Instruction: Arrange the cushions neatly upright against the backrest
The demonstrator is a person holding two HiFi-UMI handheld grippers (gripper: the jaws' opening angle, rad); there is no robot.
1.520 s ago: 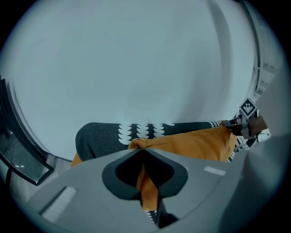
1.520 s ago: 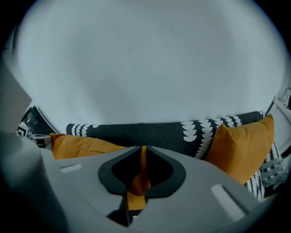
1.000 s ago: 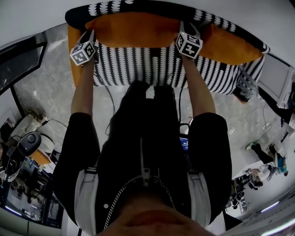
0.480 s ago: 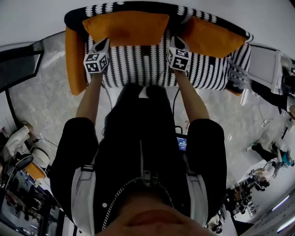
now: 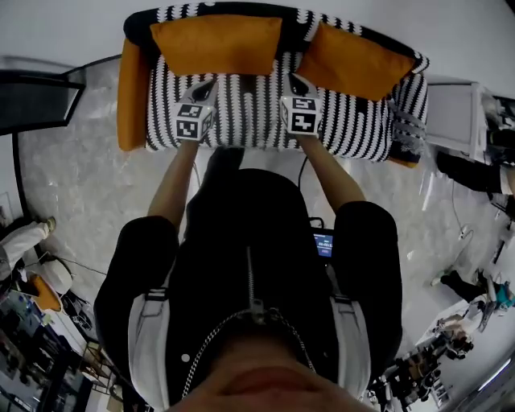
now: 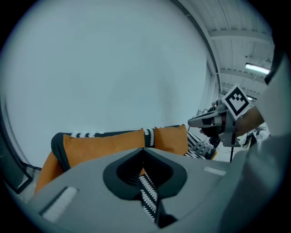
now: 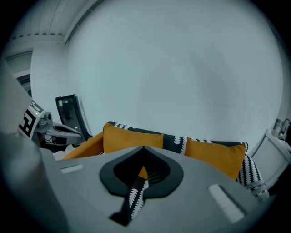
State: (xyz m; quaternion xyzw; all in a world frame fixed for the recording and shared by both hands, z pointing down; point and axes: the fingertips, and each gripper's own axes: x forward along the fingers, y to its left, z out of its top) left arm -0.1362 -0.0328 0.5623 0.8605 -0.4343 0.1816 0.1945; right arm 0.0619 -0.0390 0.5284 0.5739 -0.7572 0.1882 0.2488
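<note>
Both orange cushions stand on edge at the rear of the sofa (image 5: pixel 241 113), which is where the task wants them. The wide cushion (image 5: pixel 216 44) leans flat against the backrest (image 5: pixel 296 19) beside the orange armrest (image 5: pixel 131 88). The second cushion (image 5: pixel 354 63) sits toward the other end, slightly angled in the head view. A strip of patterned backrest shows between them, so they are near each other but not touching.

The left gripper (image 5: pixel 211 83) and the right gripper (image 5: pixel 294 80) hover side by side over the front of the striped seat (image 5: pixel 249 133), apart from both cushions. Each gripper is clenched on nothing: its own view shows the jaws meeting, with only sofa fabric visible beyond them. The left jaws have just been closing, with no thing between them.

Empty, closed grippers held clear of the cushions suggest that the placing is finished and the result is being looked over. If anything remains, it is probably a nudge to square the second cushion to the backrest; pushing with closed jaws would suit that better than pinching soft fabric.
</note>
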